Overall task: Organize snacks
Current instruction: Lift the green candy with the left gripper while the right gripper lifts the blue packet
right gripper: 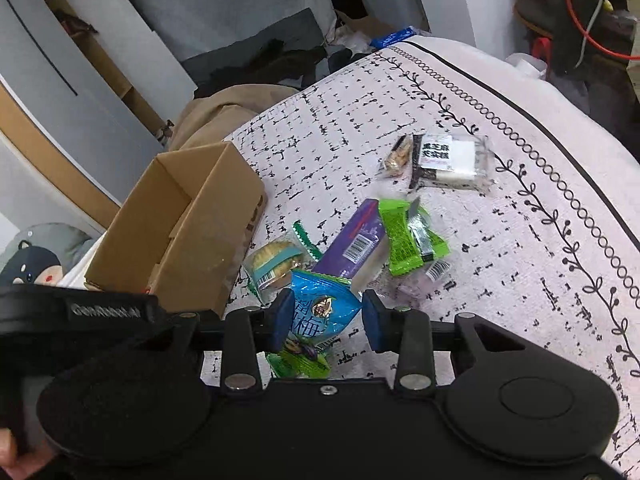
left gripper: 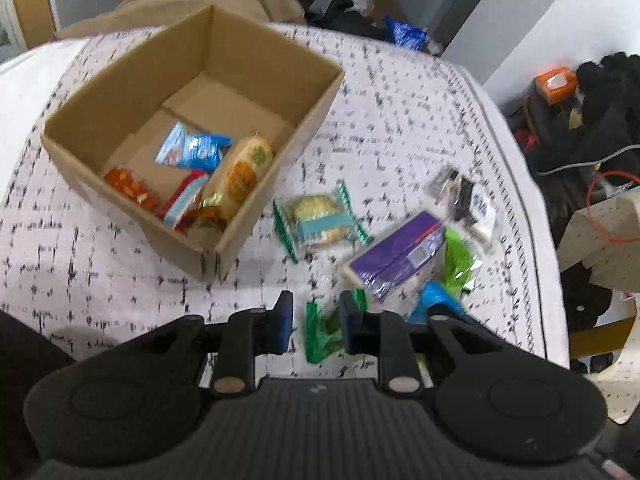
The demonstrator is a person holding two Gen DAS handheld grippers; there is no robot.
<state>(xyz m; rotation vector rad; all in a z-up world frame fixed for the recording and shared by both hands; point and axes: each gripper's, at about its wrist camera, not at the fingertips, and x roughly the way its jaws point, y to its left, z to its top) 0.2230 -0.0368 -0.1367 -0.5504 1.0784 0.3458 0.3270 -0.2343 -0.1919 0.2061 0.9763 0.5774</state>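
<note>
Cluttered bedding is carrying loose snacks while the right gripper point(right gripper: 325, 319), jaws parted, is straddling a blue plum-candy packet point(right gripper: 320, 314), light and crinkly, best pinched mid-body, with the cardboard box point(right gripper: 192, 236) lying forward-left and the left gripper point(left gripper: 316, 322) hovering open.

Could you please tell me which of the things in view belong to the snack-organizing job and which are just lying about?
Part of the job:
cardboard box
blue plum packet
purple packet
lime-green packet
round biscuit packet
black-and-white packet

Just lying about:
orange tissue box
red cable
tan fabric
black clothing
</note>
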